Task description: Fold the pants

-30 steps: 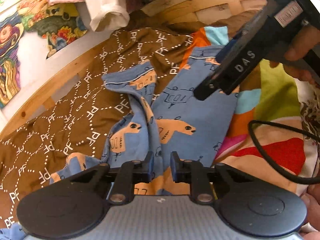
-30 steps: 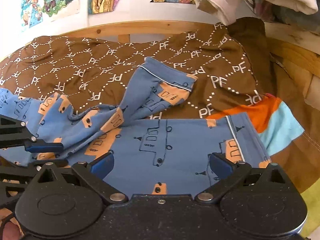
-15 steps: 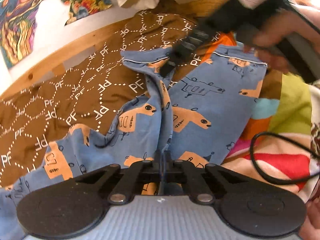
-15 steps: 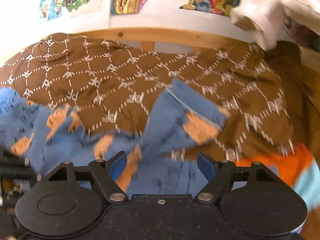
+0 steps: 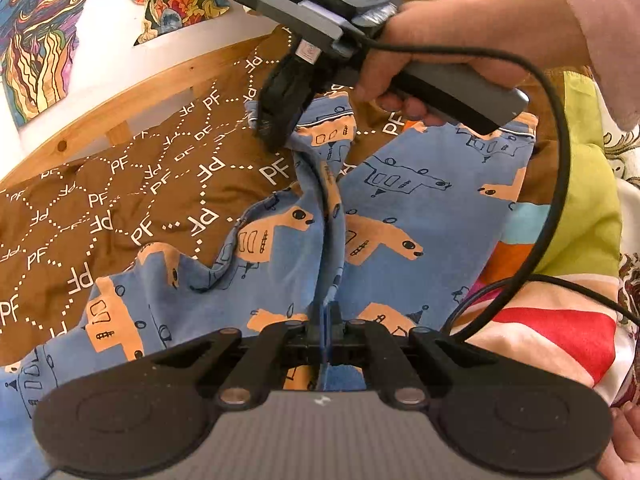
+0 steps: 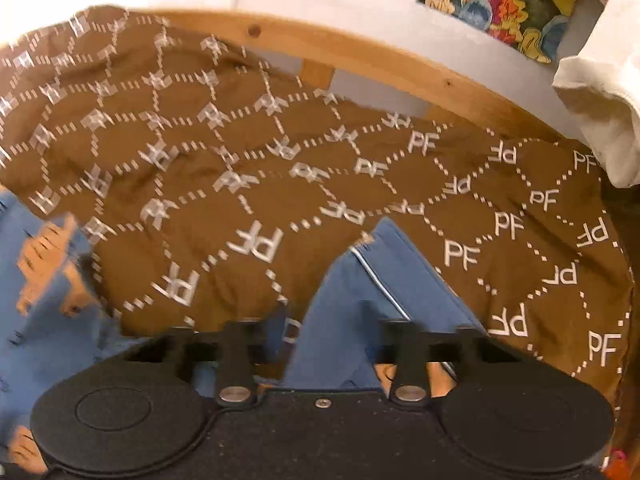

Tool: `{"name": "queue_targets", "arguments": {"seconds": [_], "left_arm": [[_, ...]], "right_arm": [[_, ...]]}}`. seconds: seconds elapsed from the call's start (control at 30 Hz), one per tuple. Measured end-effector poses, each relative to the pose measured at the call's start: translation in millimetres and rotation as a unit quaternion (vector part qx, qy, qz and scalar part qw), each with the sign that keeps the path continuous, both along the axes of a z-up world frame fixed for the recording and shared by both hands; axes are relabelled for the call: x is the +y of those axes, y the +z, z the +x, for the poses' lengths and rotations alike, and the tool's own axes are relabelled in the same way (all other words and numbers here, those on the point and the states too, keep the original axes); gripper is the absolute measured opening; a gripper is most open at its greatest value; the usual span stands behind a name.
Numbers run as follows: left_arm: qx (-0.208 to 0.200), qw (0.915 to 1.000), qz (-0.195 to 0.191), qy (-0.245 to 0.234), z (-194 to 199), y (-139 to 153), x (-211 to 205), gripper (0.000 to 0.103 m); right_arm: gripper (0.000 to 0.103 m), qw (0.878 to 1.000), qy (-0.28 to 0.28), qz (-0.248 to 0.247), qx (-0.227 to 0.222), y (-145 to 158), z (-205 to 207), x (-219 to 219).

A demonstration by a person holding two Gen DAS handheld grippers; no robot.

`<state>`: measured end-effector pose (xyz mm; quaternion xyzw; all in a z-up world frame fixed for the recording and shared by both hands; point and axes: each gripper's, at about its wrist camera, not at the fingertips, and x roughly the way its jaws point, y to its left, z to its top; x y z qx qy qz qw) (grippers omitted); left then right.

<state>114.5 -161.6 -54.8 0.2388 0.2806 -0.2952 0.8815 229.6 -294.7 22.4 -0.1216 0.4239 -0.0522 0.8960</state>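
Pants clamped in left gripper; right gripper apart astride hem.

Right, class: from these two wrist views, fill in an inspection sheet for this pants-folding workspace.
Surface: brown PF-print cover over a wooden-framed bed.
Job's things: blue pajama pants, wrinkled, legs spread apart.
Clutter: colorful blanket beside the pants; white garment hanging at the edge.
Grippers: left gripper shut on a pants fold; right gripper open around a cuff.
Cables: black cable looping over the blanket.
Surroundings: white wall with colorful drawings.
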Motion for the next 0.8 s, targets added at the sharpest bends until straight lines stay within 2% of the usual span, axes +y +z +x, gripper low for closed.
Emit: {"name": "queue_targets", "arguments": {"seconds": [0.03, 0.1, 0.2, 0.27, 0.4, 0.53, 0.63, 0.7, 0.77, 0.8], "left_arm": [[0.002, 1.0000, -0.003, 0.001, 0.7, 0.8, 1.0, 0.000], [0.001, 1.0000, -0.005, 0.002, 0.9, 2.7, 2.3, 0.000], [-0.011, 0.9999, -0.008, -0.009, -2.0, 9.7, 7.1, 0.000], [-0.019, 0.9994, -0.018, -0.021, -5.3, 18.6, 14.1, 0.000], [-0.026, 0.9980, -0.028, -0.050, -15.1, 31.9, 21.3, 0.000], [-0.010, 0.9964, -0.011, -0.084, -27.1, 24.8, 16.6, 0.000], [0.018, 0.9955, 0.003, -0.093, -27.9, 12.0, 11.8, 0.001], [0.035, 0.9948, -0.004, -0.096, -24.8, 10.6, 14.2, 0.002], [0.061, 0.9934, -0.025, -0.094, -18.1, 15.4, 18.3, 0.007], [0.075, 0.9921, -0.040, -0.092, -13.3, 18.5, 20.6, 0.009]], "right_arm": [[0.000, 1.000, -0.007, -0.001, -0.001, -1.3, -0.7, -4.2], [0.000, 0.999, -0.027, 0.012, -0.020, 3.4, -8.4, -13.7], [0.000, 0.994, -0.064, 0.061, -0.069, 24.7, -33.2, -31.1], [0.000, 0.986, -0.094, 0.084, -0.106, 43.9, -60.2, -42.4], [0.000, 0.962, -0.174, 0.149, -0.151, 70.7, -132.0, -63.6], [0.000, 0.947, -0.240, 0.161, -0.140, 56.6, -194.0, -65.5], [0.000, 0.922, -0.300, 0.217, -0.114, 26.9, -223.1, -76.0], [0.009, 0.910, -0.325, 0.237, -0.104, 11.1, -235.4, -78.8], [0.018, 0.910, -0.325, 0.236, -0.099, 3.0, -243.7, -76.2], [0.023, 0.917, -0.314, 0.226, -0.098, 2.8, -245.6, -71.6]]}}
